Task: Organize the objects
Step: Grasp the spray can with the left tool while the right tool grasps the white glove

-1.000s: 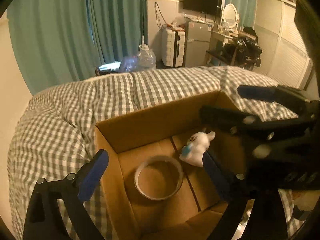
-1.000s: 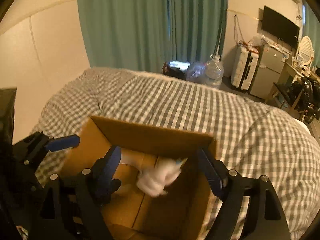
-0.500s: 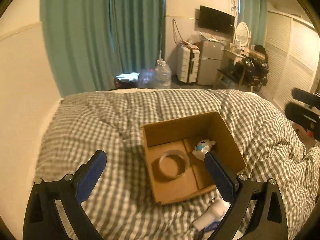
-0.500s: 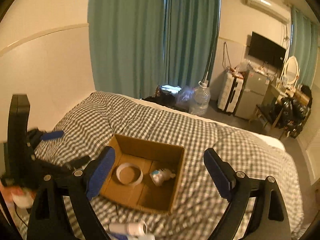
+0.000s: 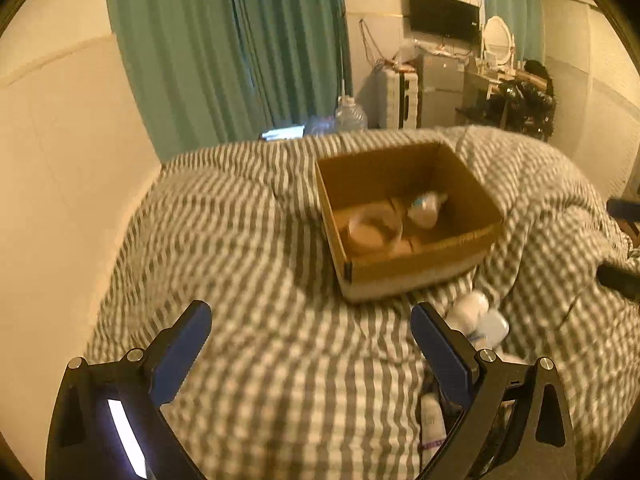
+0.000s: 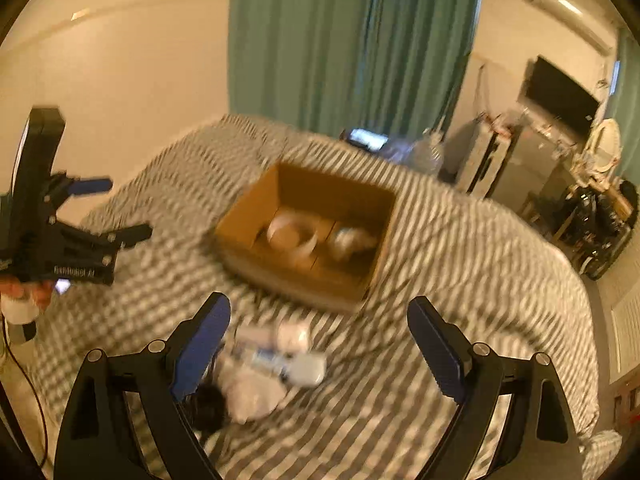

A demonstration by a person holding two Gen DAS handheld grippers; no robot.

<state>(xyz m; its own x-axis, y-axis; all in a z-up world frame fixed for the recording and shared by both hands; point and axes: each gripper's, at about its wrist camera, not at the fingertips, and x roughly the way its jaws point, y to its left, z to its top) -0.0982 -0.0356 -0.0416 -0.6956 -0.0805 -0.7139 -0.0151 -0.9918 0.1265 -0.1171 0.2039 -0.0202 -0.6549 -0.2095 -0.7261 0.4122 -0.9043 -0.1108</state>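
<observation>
A brown cardboard box [image 5: 420,268] [image 6: 288,280] sits open on the checked bed. Inside it lie a white tape ring [image 5: 374,226] [image 6: 292,232] and, right of it, a small white toy [image 5: 426,208] [image 6: 352,240]. My left gripper [image 5: 310,316] hangs open and empty over the quilt, short of the box. My right gripper [image 6: 319,308] is also open and empty, just short of the box's near wall. Between its fingers, on the quilt, lie blurred white bottles [image 6: 284,348]. The left gripper [image 6: 112,212] shows at that view's left edge, held by a hand [image 6: 24,292].
Beside the left gripper's right finger lie white bottles [image 5: 478,318] and a tube [image 5: 432,420]. A white packet [image 6: 252,392] and a dark object [image 6: 208,404] lie near the right gripper's left finger. A wall runs along the bed's left side; curtains and furniture stand beyond it.
Both grippers have drawn back and up from the box, which now looks smaller and farther. The white toy, earlier between the right fingers, lies in the box. Loose items on the quilt came into view.
</observation>
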